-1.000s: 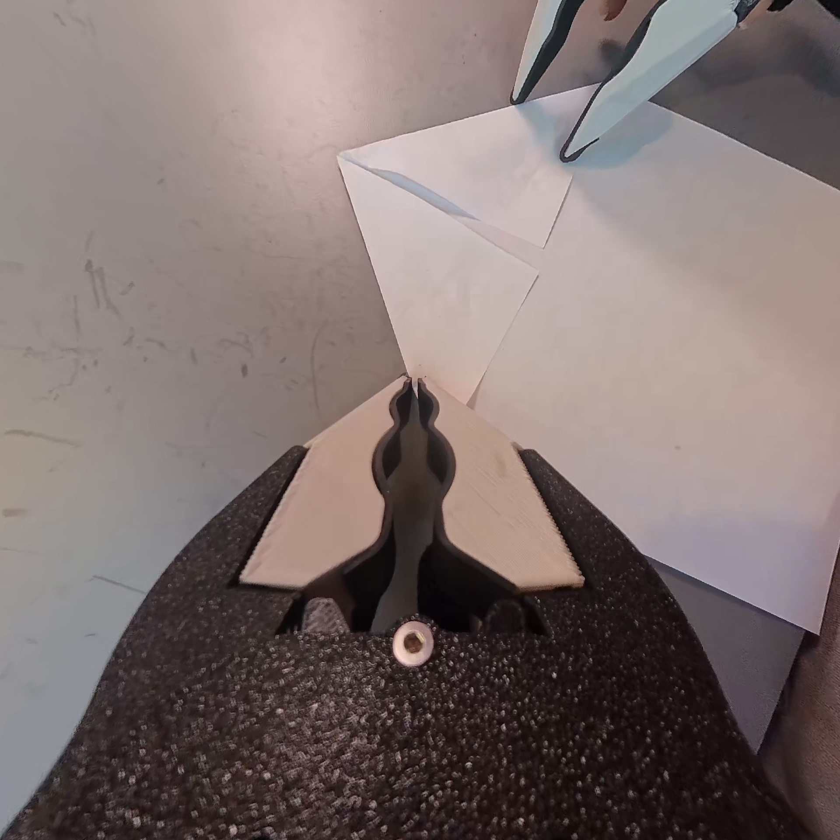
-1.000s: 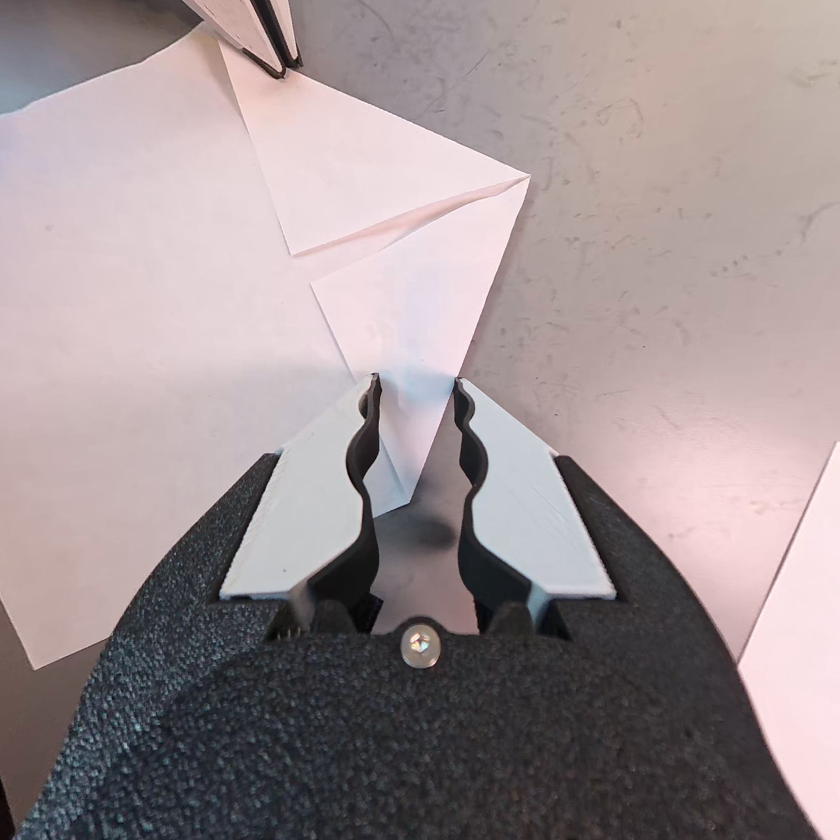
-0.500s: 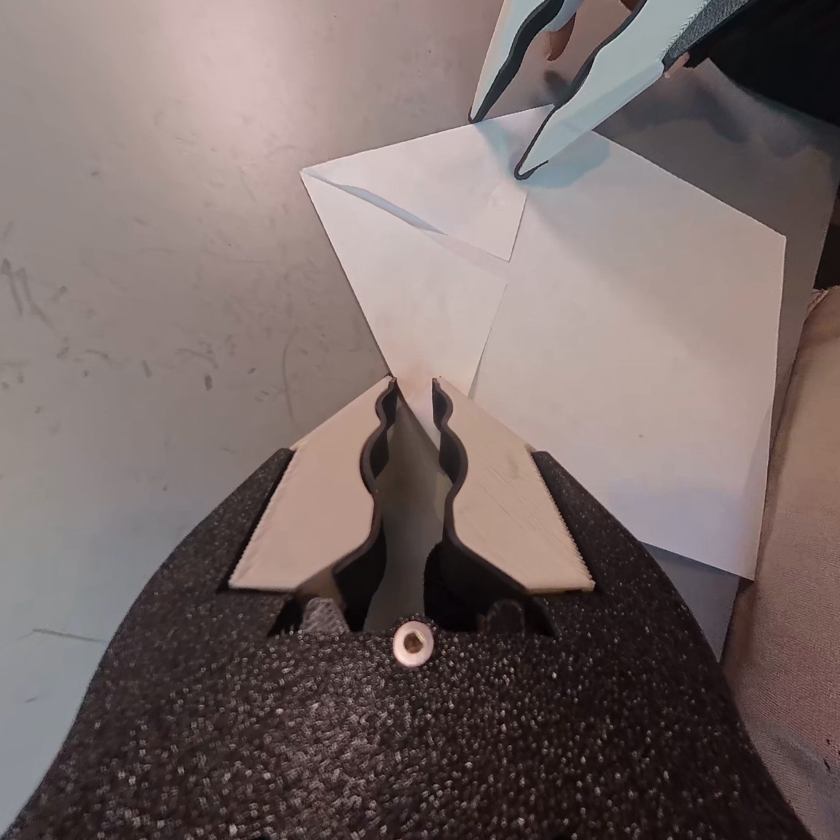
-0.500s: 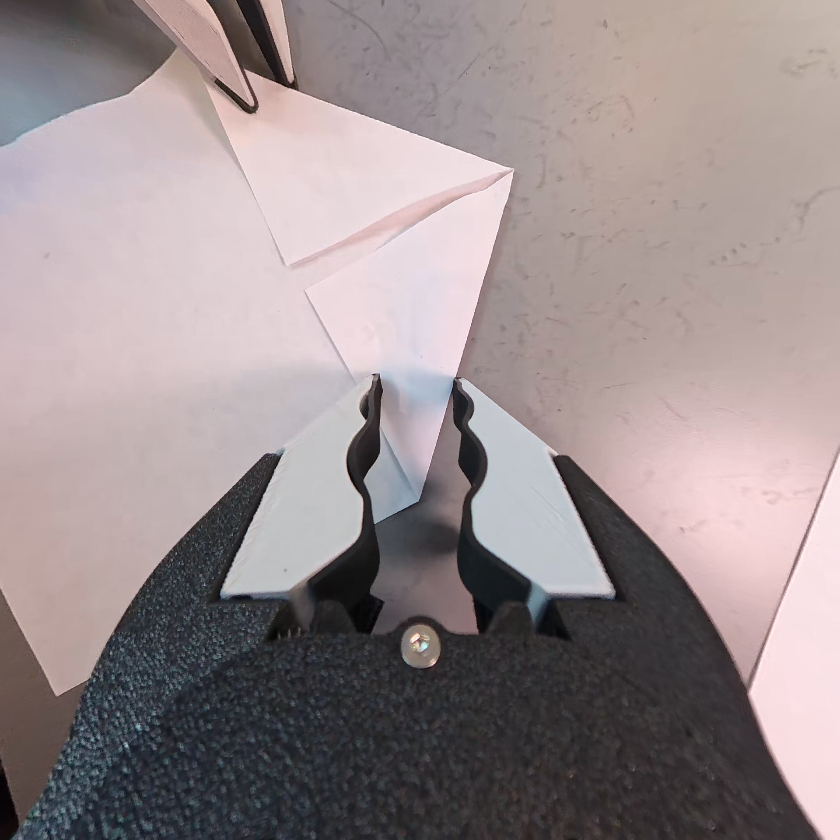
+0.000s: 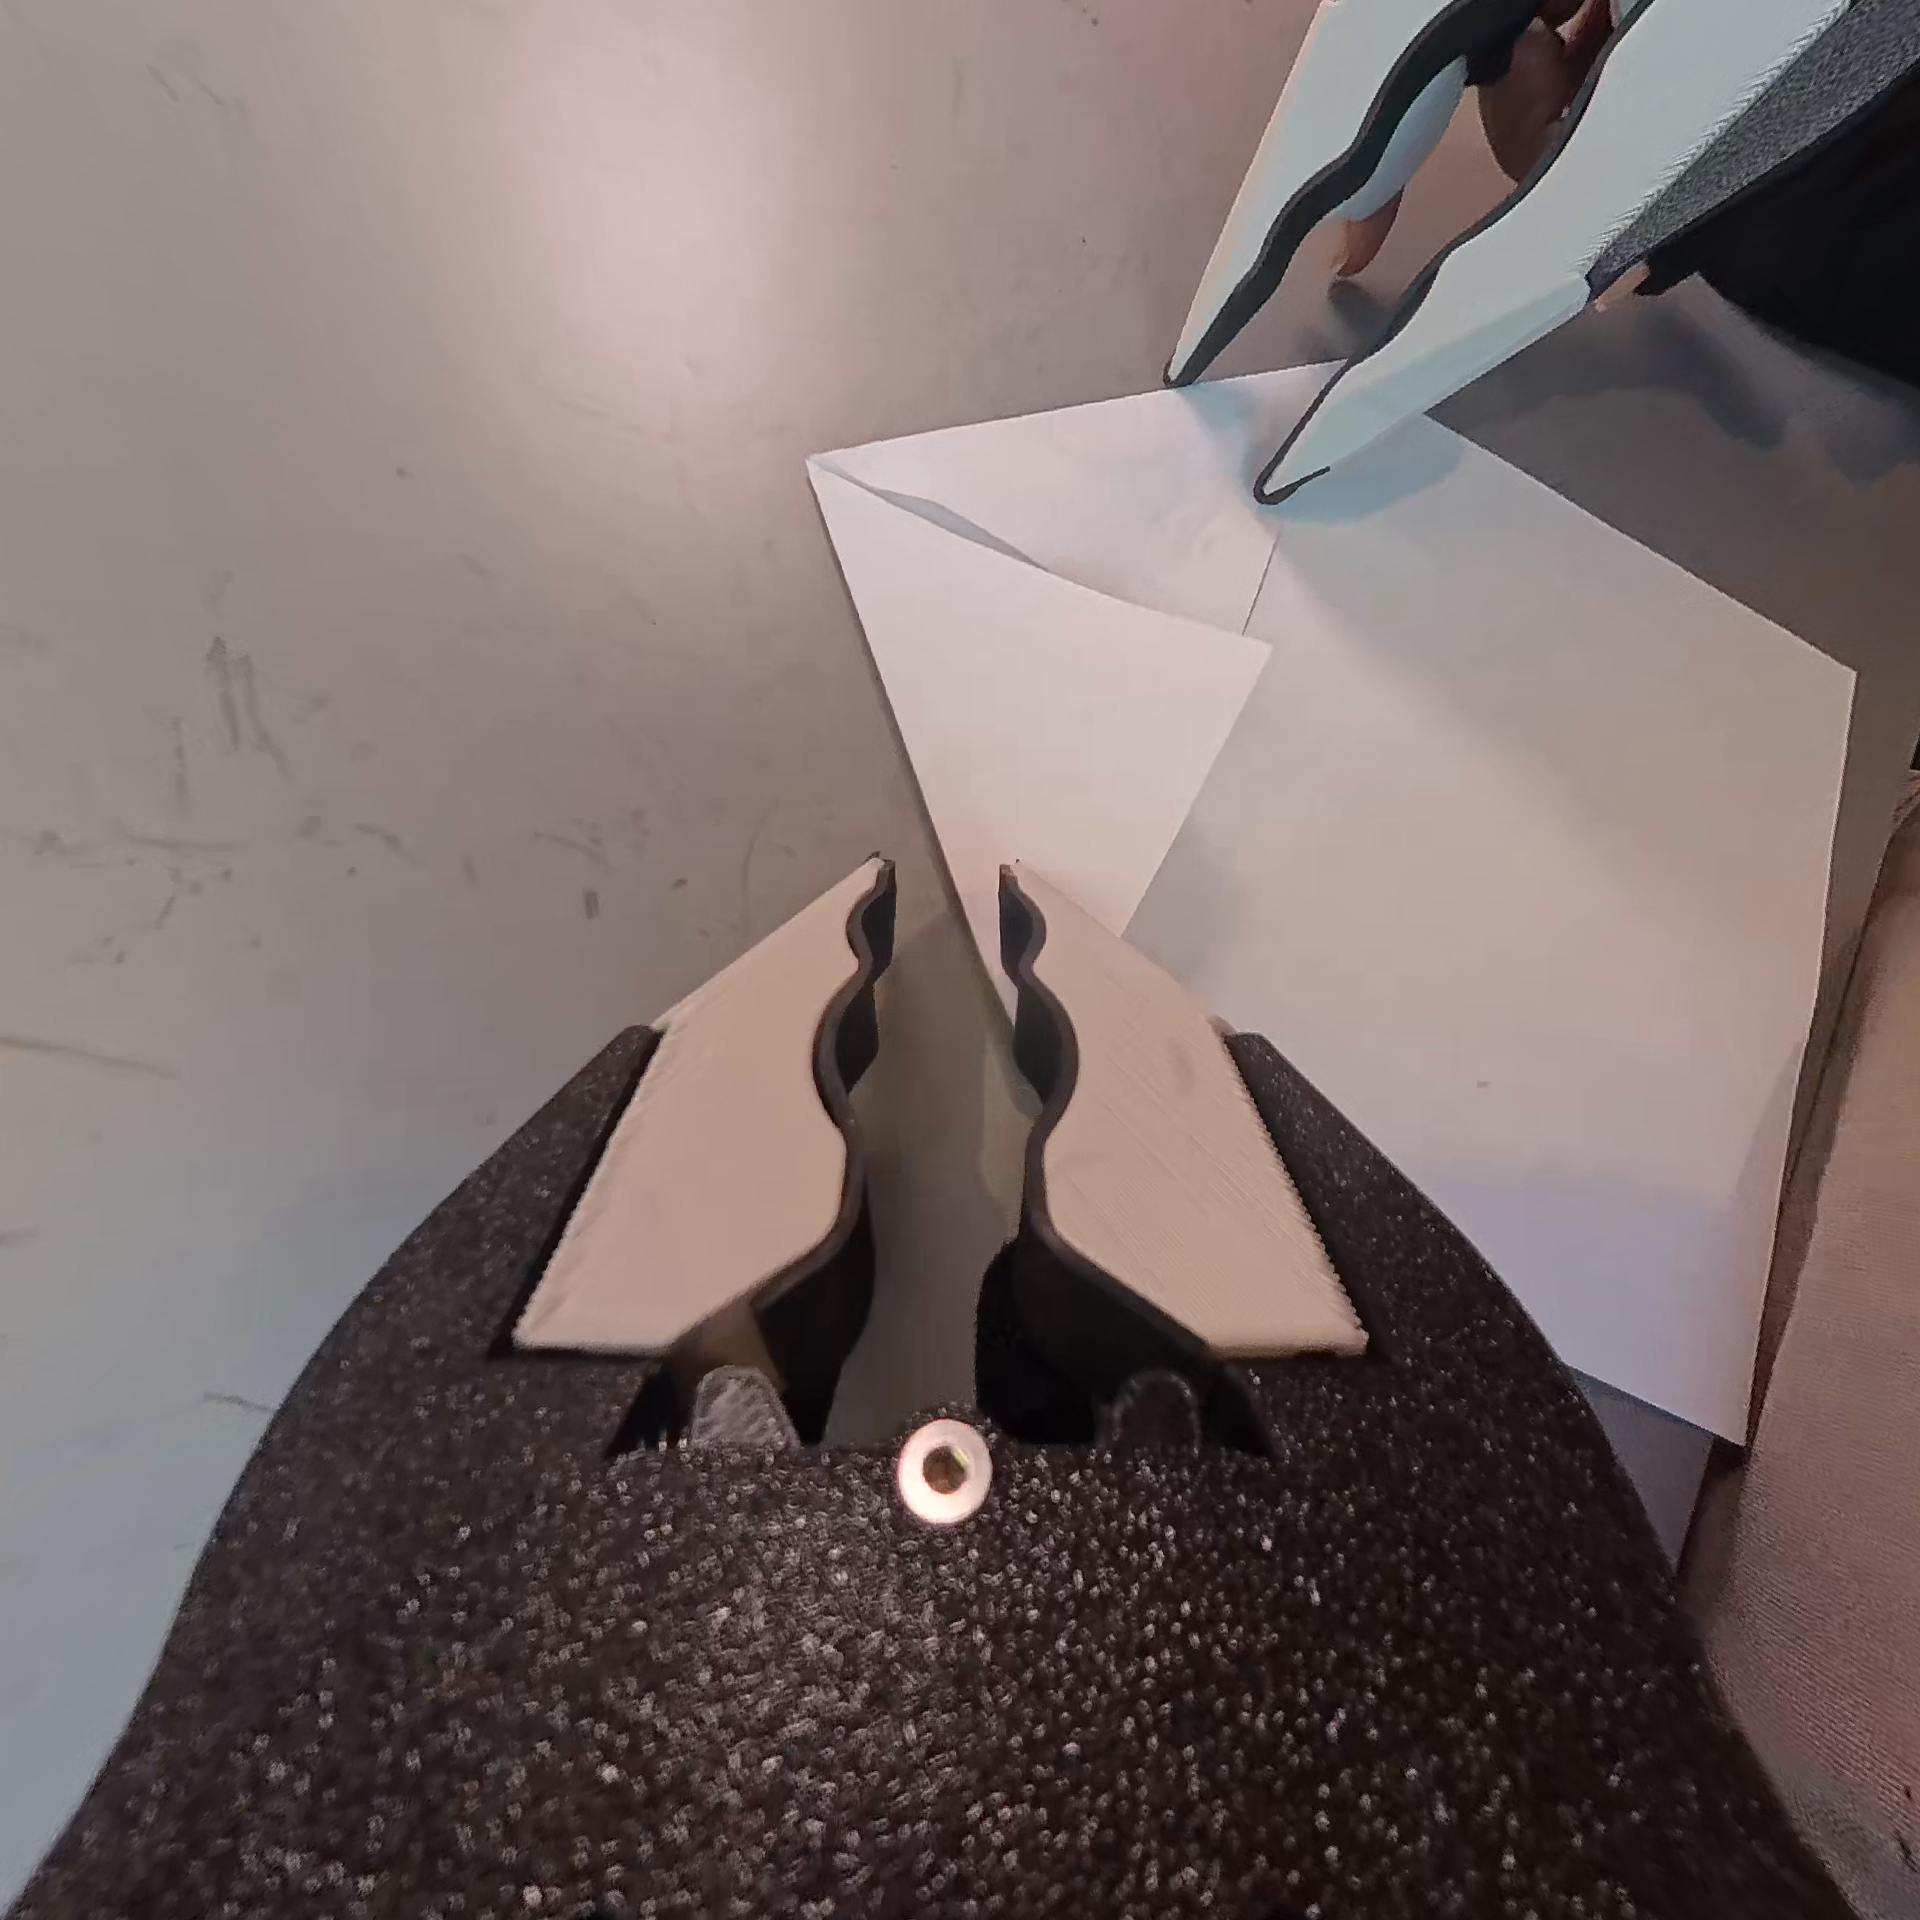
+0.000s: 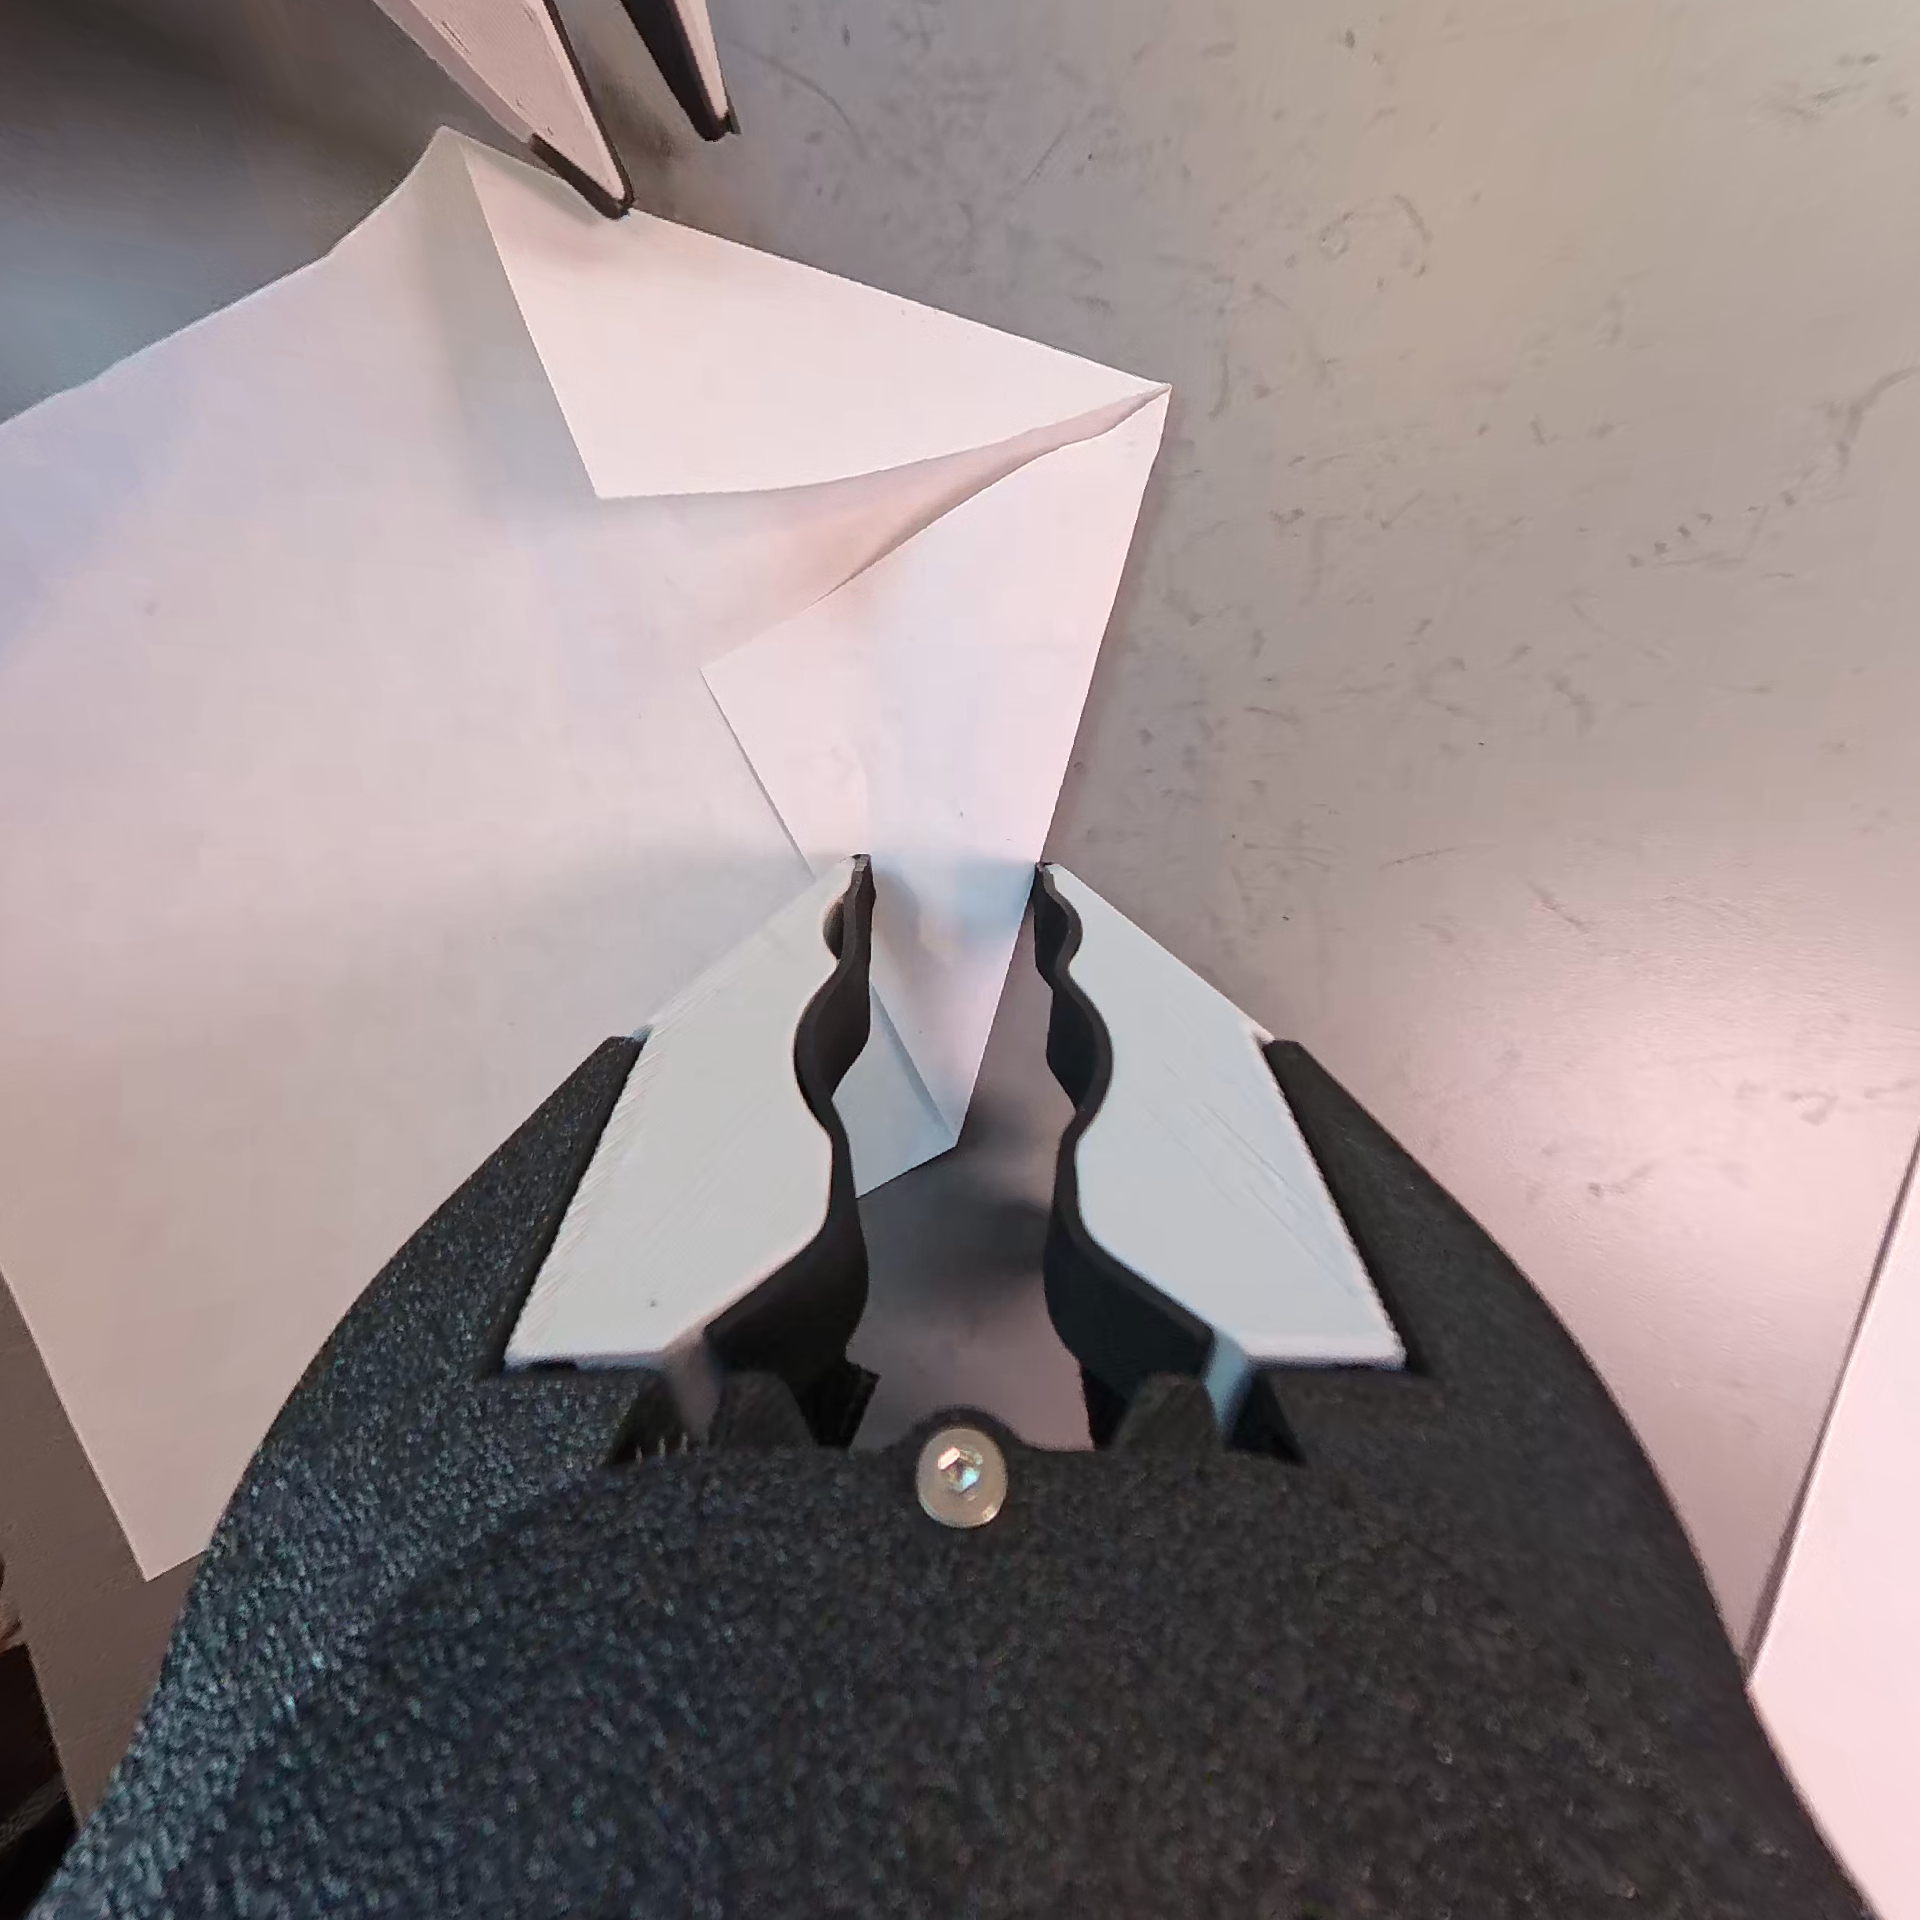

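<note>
Straddling two corners of one folded white paper, both pairs of fingers stand apart and grip nothing.

Left gripper has its beige fingers parted by a moderate gap, and the narrow lower point of the paper lies between them on the grey scratched bench; I cannot tell if they touch it. Right gripper has pale blue fingers parted a little wider, around the opposite folded point of the same sheet. Two corner flaps of the paper are folded inward and meet at one sharp tip; the near flap stands slightly raised. A second white sheet lies apart at the right edge of the right wrist view.
</note>
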Demonstrator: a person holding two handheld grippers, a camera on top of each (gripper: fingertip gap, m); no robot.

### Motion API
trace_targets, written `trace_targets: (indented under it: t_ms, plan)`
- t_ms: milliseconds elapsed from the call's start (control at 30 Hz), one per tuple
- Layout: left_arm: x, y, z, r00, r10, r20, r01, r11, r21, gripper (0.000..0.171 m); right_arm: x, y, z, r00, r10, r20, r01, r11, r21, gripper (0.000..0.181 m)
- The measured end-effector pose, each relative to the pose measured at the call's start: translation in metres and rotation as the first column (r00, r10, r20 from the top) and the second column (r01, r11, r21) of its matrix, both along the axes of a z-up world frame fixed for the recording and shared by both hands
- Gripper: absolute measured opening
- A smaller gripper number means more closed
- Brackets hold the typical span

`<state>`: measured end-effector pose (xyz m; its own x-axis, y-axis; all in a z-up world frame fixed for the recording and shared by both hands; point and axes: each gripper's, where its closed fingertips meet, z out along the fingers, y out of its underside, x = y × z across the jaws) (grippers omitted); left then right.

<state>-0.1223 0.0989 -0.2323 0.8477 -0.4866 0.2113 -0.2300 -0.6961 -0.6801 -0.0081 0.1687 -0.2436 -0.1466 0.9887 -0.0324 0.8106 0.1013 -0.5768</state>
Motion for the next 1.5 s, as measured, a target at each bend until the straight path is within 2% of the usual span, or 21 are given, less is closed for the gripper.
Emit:
trace_targets:
  t_ms: [67,200,267,367,500,600,667,733,767,800,867,900,1000,1100,1167,1200,1267,1367,1400,1433,1500]
  plan:
    - [-0.003,0.000,-0.004,1.000,-0.011,-0.004,0.011,1.000,-0.027,0.022,0.000,0.000,0.001,1.000,0.001,-0.007,-0.001,1.000,0.004,0.025]
    - [-0.001,0.004,-0.007,0.999,-0.028,0.024,0.029,0.998,-0.058,0.025,-0.005,0.001,0.009,0.996,0.018,-0.085,-0.015,0.999,0.040,0.006]
    - [0.005,0.006,-0.007,0.999,-0.036,0.032,0.038,0.998,-0.043,0.026,-0.004,-0.001,0.011,0.993,0.031,-0.110,-0.027,0.999,0.030,0.003]
    - [0.009,0.009,-0.009,0.998,-0.044,-0.043,0.044,0.999,0.010,0.028,-0.001,0.002,0.008,0.994,-0.010,-0.107,0.007,0.999,-0.031,0.004]
    - [0.010,0.007,-0.012,0.983,-0.056,-0.175,0.070,0.994,0.079,0.029,0.000,-0.007,0.010,0.996,-0.053,-0.075,0.037,0.979,-0.201,0.022]
    - [0.012,0.005,-0.012,0.983,-0.052,-0.179,0.071,0.992,0.105,0.023,-0.001,-0.010,0.012,0.996,-0.075,-0.056,0.056,0.959,-0.278,0.024]
    - [0.012,0.005,-0.012,0.986,-0.047,-0.163,0.066,0.991,0.116,0.023,-0.006,-0.017,0.027,0.990,-0.107,-0.094,0.056,0.902,-0.429,0.019]
    - [0.012,0.005,-0.012,0.990,-0.042,-0.138,0.058,0.992,0.113,0.023,-0.013,-0.019,0.052,0.970,-0.184,-0.161,0.044,0.779,-0.626,0.011]
    - [0.012,0.005,-0.012,0.990,-0.040,-0.134,0.056,0.992,0.112,0.023,-0.014,-0.016,0.057,0.963,-0.207,-0.170,0.041,0.740,-0.672,0.009]
    - [0.012,0.005,-0.013,0.990,-0.038,-0.137,0.054,0.992,0.113,0.023,-0.010,-0.012,0.050,0.968,-0.208,-0.138,0.066,0.749,-0.659,0.010]
    - [0.012,0.005,-0.013,0.989,-0.033,-0.146,0.051,0.992,0.119,0.023,0.005,-0.017,0.024,0.991,-0.128,-0.030,0.087,0.813,-0.576,0.019]
    - [0.012,0.005,-0.013,0.989,-0.028,-0.148,0.046,0.991,0.122,0.023,0.008,-0.024,0.020,0.994,-0.110,-0.006,0.085,0.801,-0.593,0.023]
    - [0.012,0.004,-0.013,0.989,-0.013,-0.147,0.032,0.991,0.132,0.023,0.006,-0.042,0.028,0.991,-0.129,-0.018,0.078,0.698,-0.712,0.022]
    - [0.012,0.003,-0.013,0.990,-0.008,-0.140,0.028,0.990,0.136,0.022,0.002,-0.039,0.032,0.983,-0.175,-0.056,0.080,0.678,-0.731,0.004]
    - [0.009,0.004,-0.011,0.990,-0.005,-0.138,0.022,0.992,0.127,0.023,-0.001,-0.038,0.049,0.977,-0.175,-0.125,0.028,0.679,-0.733,0.001]
    - [0.007,0.006,-0.007,0.991,0.000,-0.134,0.018,0.991,0.131,0.029,-0.002,-0.035,0.058,0.976,-0.157,-0.152,0.008,0.719,-0.695,0.001]
    - [0.001,0.011,0.014,0.995,0.005,-0.099,0.013,0.984,0.178,0.032,-0.003,-0.023,0.078,0.977,-0.081,-0.200,-0.037,0.851,-0.524,0.001]
    - [-0.017,0.023,0.077,0.997,0.024,-0.067,0.000,0.941,0.339,0.036,-0.006,0.000,0.124,0.982,0.056,-0.181,-0.088,0.980,-0.177,0.001]
    - [-0.024,0.027,0.103,0.997,0.032,-0.073,0.001,0.915,0.403,0.037,-0.007,0.010,0.141,0.982,0.107,-0.153,-0.110,0.994,-0.012,0.001]
    - [-0.028,0.030,0.129,0.996,0.030,-0.086,0.014,0.885,0.466,0.040,-0.009,0.019,0.159,0.982,0.154,-0.111,-0.137,0.979,0.151,0.001]
    - [-0.031,0.032,0.176,0.989,0.023,-0.147,0.066,0.817,0.574,0.045,-0.015,0.031,0.194,0.977,0.215,-0.010,-0.190,0.884,0.428,0.001]
